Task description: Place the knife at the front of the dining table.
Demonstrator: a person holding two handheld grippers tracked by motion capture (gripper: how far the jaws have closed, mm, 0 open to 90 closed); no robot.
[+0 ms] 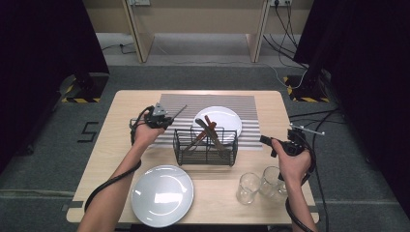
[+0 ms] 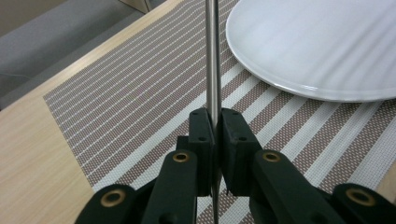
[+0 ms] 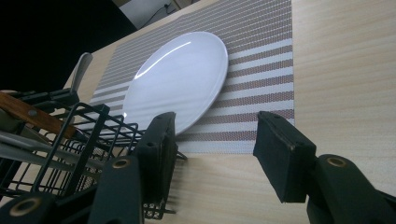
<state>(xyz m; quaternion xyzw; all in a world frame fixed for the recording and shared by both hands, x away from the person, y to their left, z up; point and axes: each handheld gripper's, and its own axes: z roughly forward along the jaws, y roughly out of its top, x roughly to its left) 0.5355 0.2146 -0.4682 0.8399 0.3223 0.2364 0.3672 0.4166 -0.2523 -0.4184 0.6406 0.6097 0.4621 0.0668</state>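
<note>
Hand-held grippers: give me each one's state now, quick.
Left hand-held gripper: closed on a thin metal utensil handle, held over the striped placemat.
Right hand-held gripper: open, holding nothing, beside the wire basket.

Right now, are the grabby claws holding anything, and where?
The left gripper pinches a thin metal utensil by one end of its shaft. The right gripper is open, holding nothing.

The table (image 1: 121, 145) is pale matt wood. The striped placemat (image 2: 140, 93) is coarse woven cloth. Both white plates (image 1: 162, 195) look glossy and smooth. The thin utensil handle (image 2: 213, 56) is polished metal. The basket (image 1: 205, 145) is black wire; 2 glasses (image 1: 249, 187) are clear.
</note>
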